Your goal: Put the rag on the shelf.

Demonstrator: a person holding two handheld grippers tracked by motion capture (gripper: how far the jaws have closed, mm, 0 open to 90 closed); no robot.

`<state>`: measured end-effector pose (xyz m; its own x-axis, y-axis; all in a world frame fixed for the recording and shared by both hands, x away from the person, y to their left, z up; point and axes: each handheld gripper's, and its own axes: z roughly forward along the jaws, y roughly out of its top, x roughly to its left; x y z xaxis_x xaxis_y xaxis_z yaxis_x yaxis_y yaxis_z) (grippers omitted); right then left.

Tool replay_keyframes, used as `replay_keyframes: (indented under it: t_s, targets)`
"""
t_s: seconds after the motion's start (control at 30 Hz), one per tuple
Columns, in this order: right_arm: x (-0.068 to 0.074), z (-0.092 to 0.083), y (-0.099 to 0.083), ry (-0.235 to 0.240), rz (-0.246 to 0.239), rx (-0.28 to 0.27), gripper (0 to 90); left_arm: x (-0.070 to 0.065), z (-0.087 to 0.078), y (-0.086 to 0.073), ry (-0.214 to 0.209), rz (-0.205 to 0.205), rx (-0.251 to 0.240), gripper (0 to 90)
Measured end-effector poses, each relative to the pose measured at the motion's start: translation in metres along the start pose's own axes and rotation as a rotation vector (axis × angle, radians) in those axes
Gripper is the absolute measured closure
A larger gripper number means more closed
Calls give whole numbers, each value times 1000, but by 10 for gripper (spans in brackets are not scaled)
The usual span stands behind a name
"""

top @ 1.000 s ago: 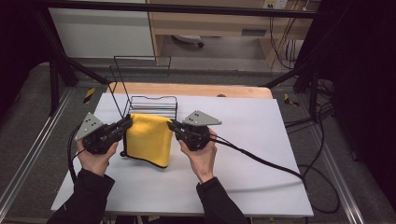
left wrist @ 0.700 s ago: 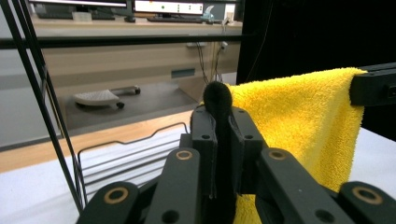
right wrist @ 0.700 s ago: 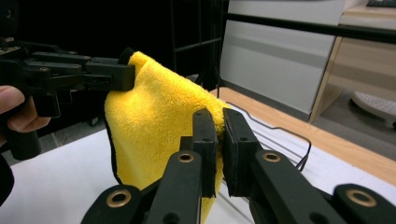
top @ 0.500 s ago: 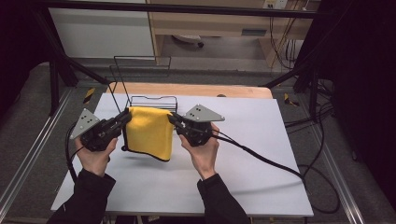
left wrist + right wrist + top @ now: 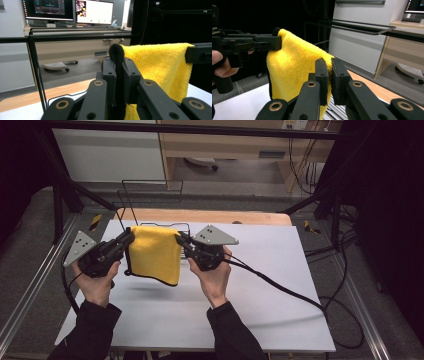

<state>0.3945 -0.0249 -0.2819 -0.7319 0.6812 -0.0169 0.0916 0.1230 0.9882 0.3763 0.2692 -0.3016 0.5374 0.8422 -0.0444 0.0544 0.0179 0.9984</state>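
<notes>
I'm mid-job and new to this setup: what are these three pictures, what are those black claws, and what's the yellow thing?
No robot arm here: a person holds a handheld two-jaw claw in each hand. The high view looks down on the white table from above the person's side. The other two pictures come from cameras riding on each claw, looking along its black jaws. The left claw and right claw are both shut on the top corners of a yellow microfibre cloth, which hangs between them clear of the table. Behind it stands a black wire rack on a wooden board.
</notes>
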Motion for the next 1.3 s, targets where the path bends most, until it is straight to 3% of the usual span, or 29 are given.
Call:
replay_keyframes:
  t_s: [0.5,1.3]
  targets:
    - [-6,3,20,-35,1,-72,849,0,7,20,12,-10,-72,819]
    - [-9,16,52,-45,-6,-174,848,12,14,49,44,-35,-164,819]
